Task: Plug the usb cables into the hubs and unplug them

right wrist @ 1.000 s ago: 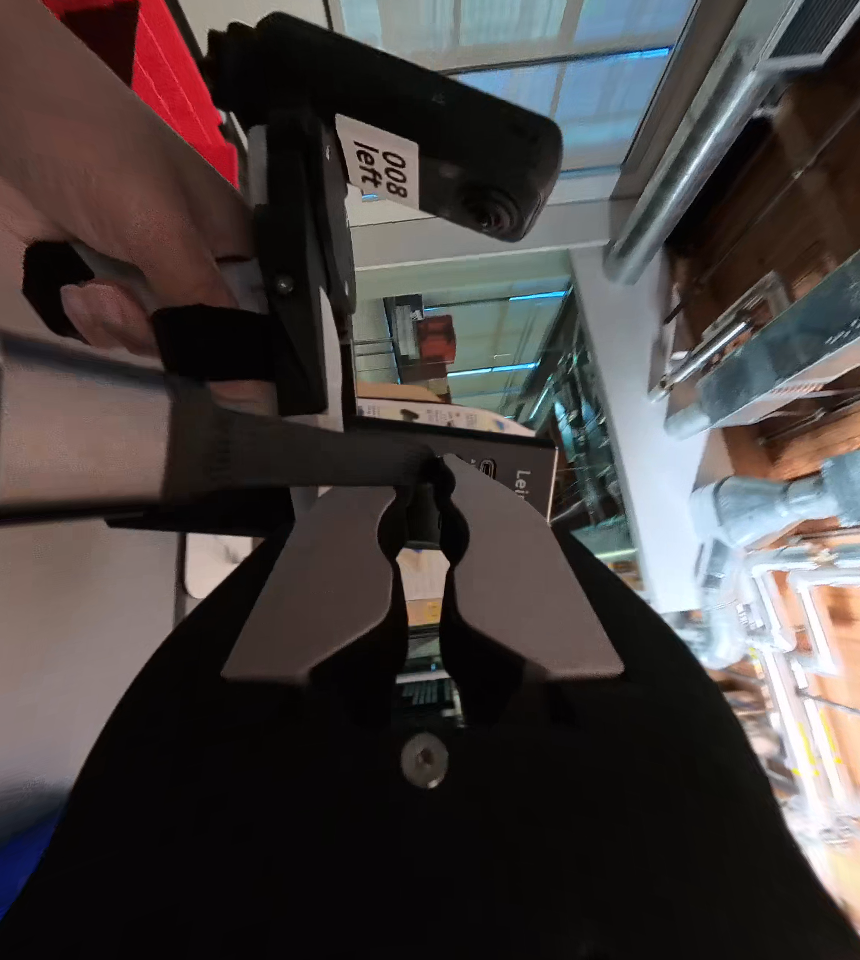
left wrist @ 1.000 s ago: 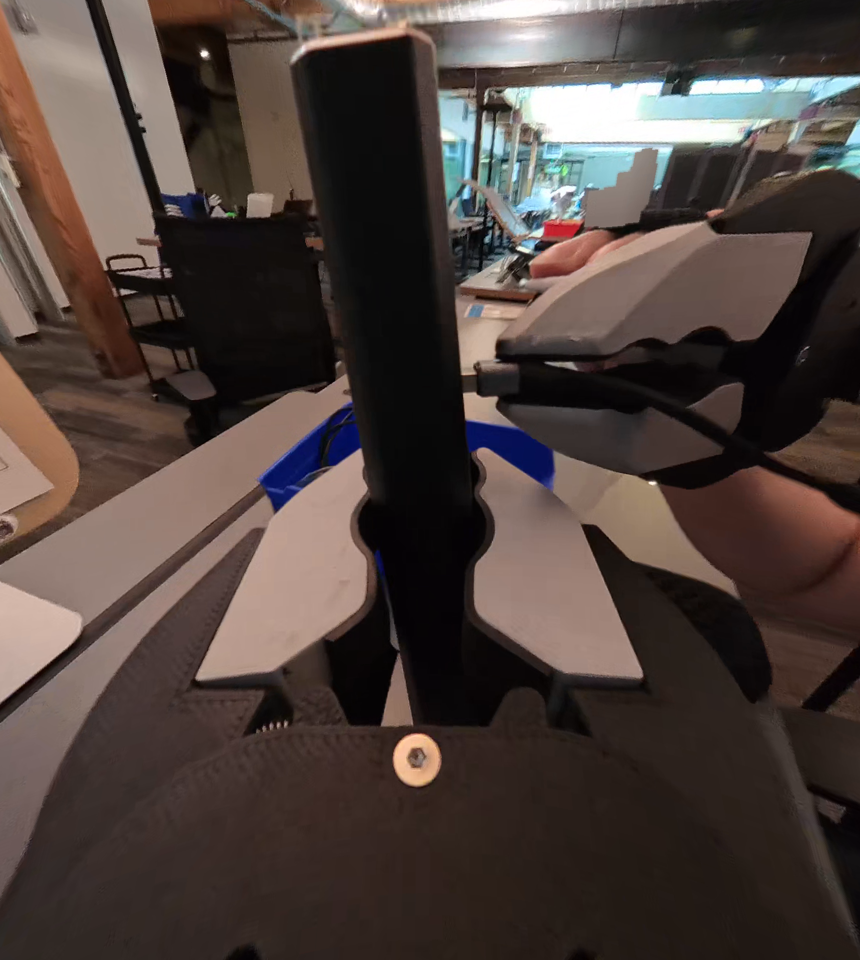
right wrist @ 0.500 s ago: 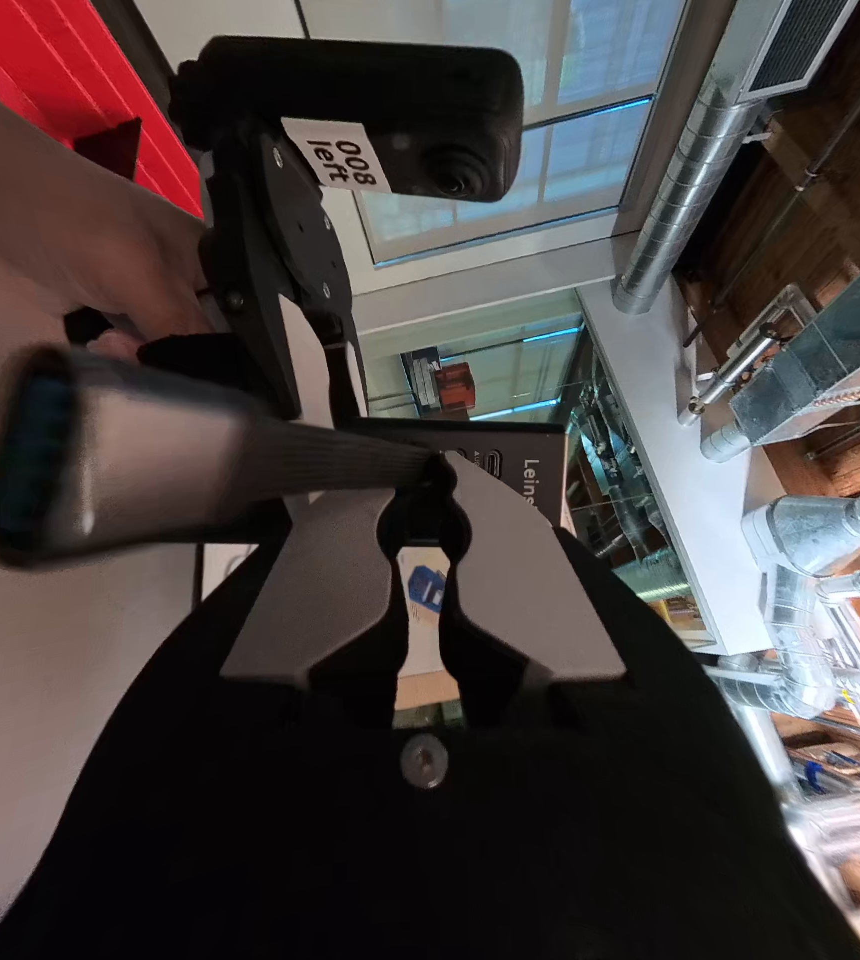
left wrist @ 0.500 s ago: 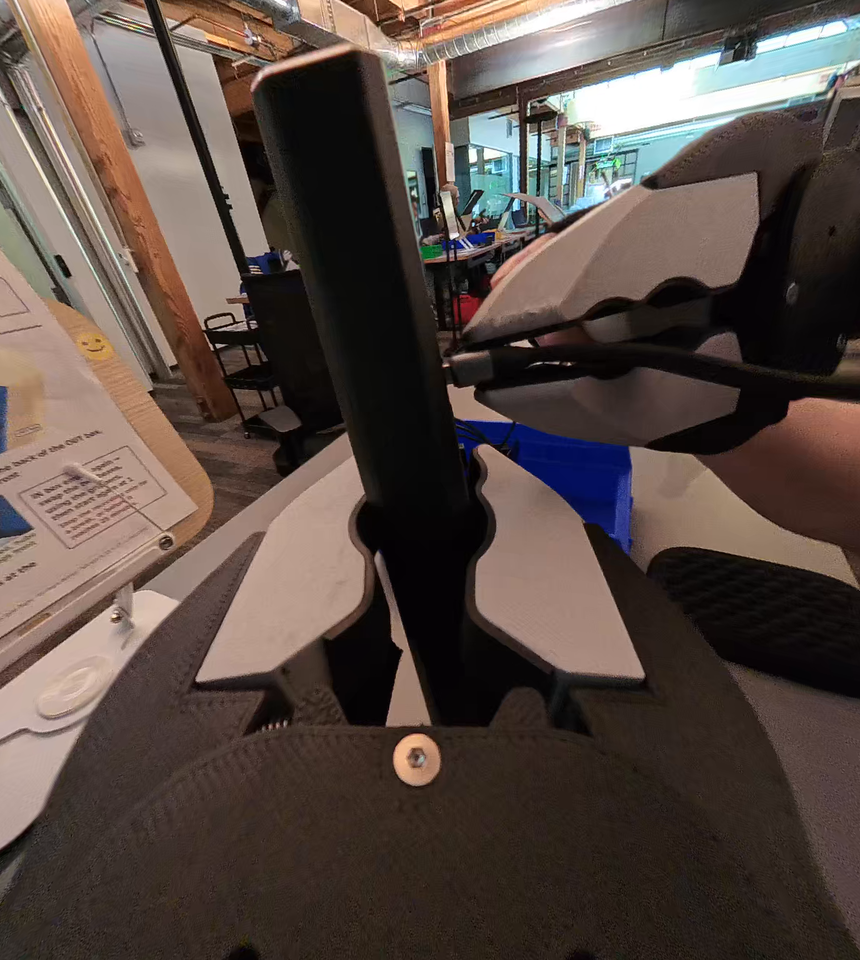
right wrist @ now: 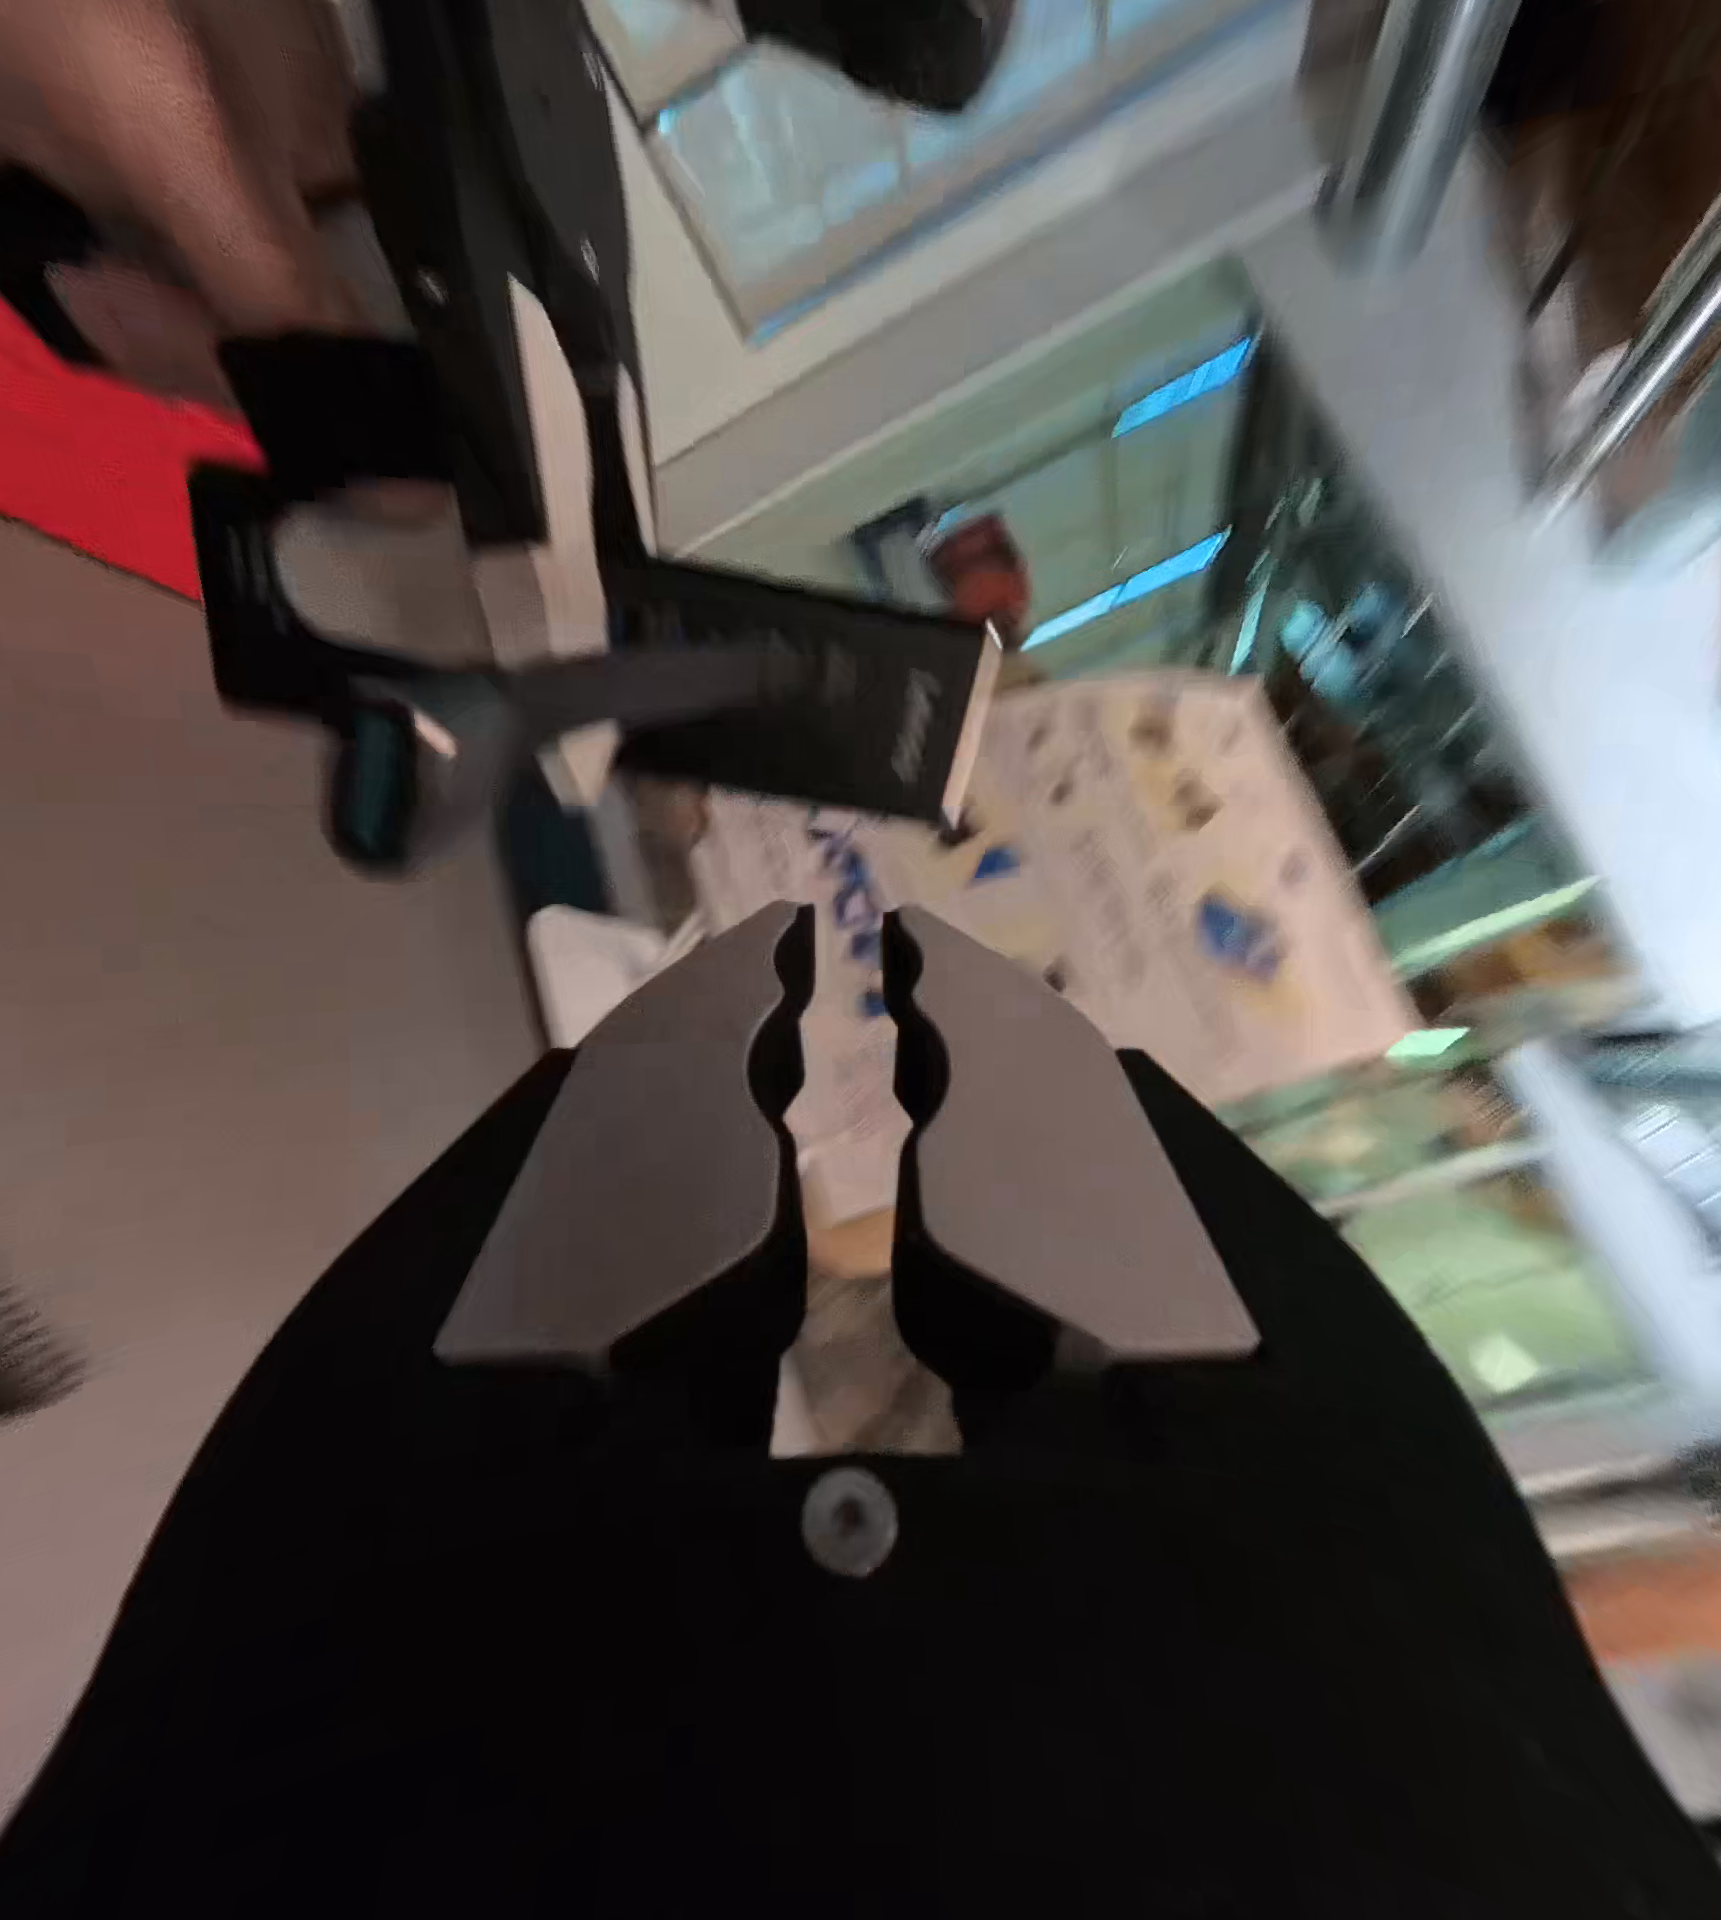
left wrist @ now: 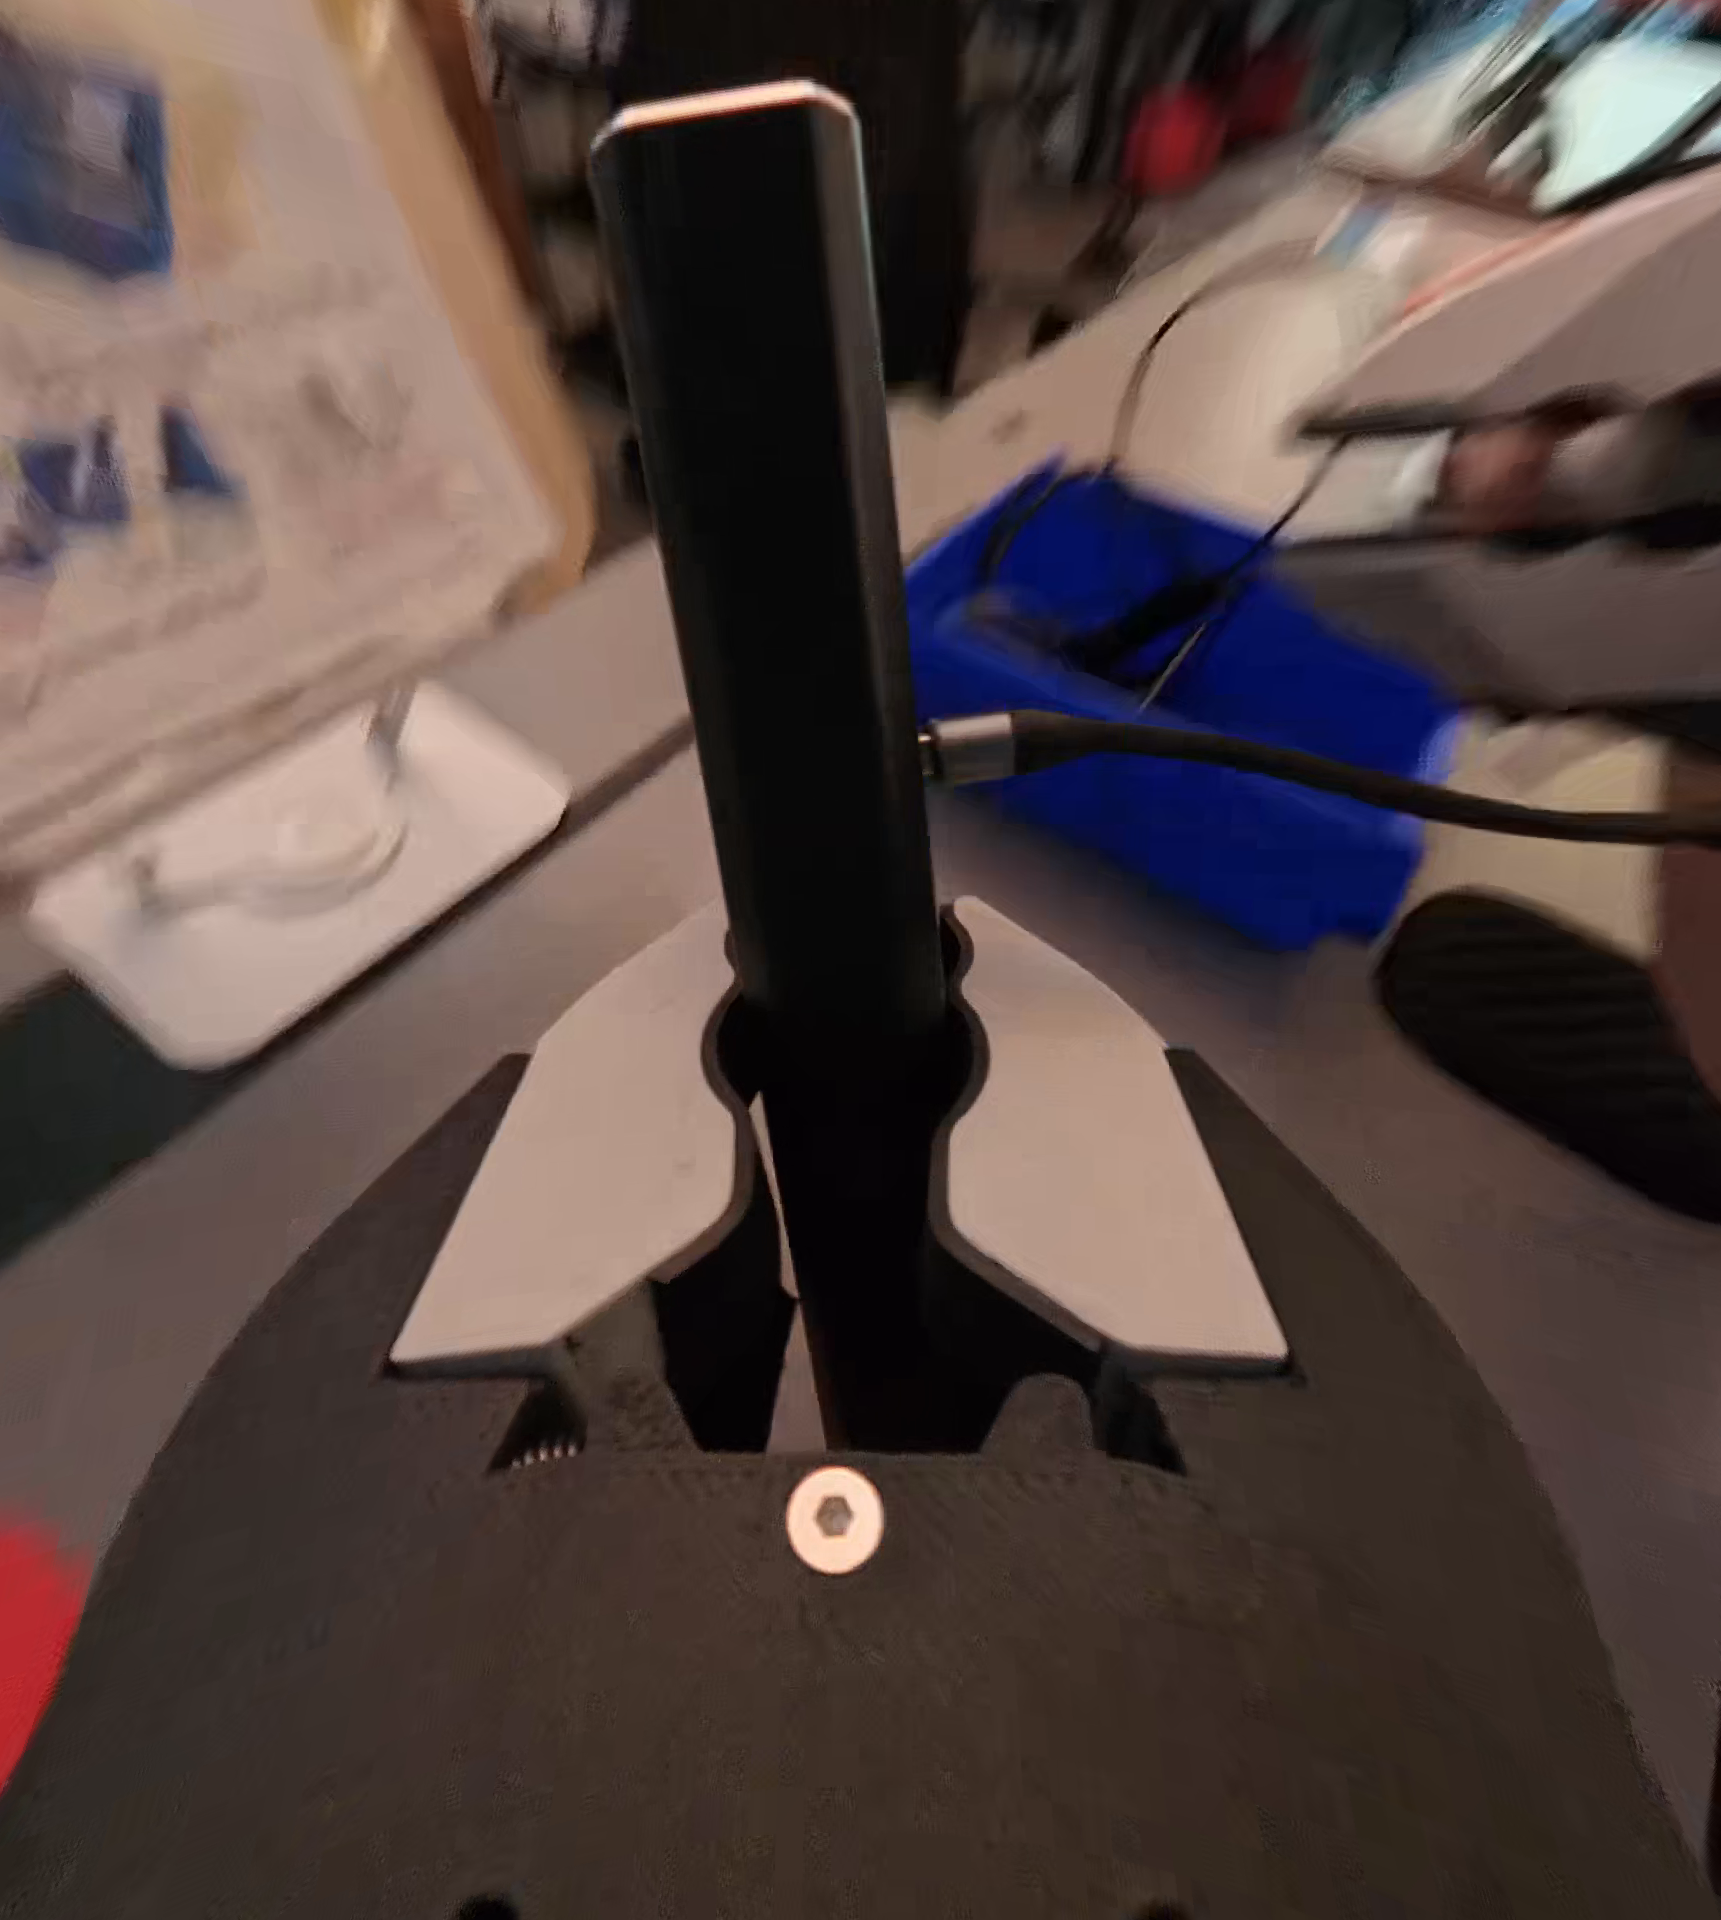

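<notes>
Released, the cable (left wrist: 1251,769) sits plugged into the hub (left wrist: 762,540); left fingers (left wrist: 840,1039) grip it, right fingers (right wrist: 848,925) slightly parted, empty

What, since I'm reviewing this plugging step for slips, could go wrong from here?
1. The left tongs clamp the hub only at its lower end. The unsupported USB cable, whose plug sits in the hub's side, could lever it askew.
2. The right tongs are open and empty, and both views are motion-blurred. A fast swing might snag the cable and yank the plug out.
</notes>
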Tool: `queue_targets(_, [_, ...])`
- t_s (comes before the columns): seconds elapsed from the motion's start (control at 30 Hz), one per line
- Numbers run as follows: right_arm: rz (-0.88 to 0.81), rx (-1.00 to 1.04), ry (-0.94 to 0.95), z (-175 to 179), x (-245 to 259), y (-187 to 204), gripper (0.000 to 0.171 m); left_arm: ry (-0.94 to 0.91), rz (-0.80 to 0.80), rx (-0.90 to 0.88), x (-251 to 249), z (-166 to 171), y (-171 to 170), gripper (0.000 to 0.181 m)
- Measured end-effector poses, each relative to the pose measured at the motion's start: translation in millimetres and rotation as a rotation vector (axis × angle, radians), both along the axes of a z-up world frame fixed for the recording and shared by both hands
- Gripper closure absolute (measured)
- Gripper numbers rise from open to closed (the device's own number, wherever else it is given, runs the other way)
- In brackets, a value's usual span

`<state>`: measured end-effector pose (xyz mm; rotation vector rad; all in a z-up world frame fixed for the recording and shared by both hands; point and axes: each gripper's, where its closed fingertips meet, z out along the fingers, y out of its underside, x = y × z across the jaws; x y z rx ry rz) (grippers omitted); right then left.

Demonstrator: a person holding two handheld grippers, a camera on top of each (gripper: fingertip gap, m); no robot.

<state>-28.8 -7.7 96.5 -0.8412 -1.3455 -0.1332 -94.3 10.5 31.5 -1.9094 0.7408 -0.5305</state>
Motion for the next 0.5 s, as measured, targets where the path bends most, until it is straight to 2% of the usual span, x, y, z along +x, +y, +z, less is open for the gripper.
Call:
queue_targets(0.03, [-0.038, -0.115, 0.01, -15, 8, 9, 0.154, 0.083, 0.066, -0.062, -21, -17, 6, 0.152])
queue_targets(0.1, [-0.097, -0.297, -0.018, -50, 25, 23, 0.153, 0.264, 0.192, -0.158, -59, -52, 17, 0.152])
queue_targets(0.17, [-0.147, -0.365, -0.053, -77, 38, 33, 0.152, 0.365, 0.208, -0.228, -74, -83, 23, 0.152])
queue_targets(0.3, [-0.25, -0.428, -0.226, -113, 53, 45, 0.152, 0.36, 0.091, -0.392, -57, -128, 26, 0.152])
queue_targets(0.5, [-0.234, -0.531, -0.262, -138, 55, 48, 0.152, 0.439, 0.06, -0.46, -45, -161, 32, 0.152])
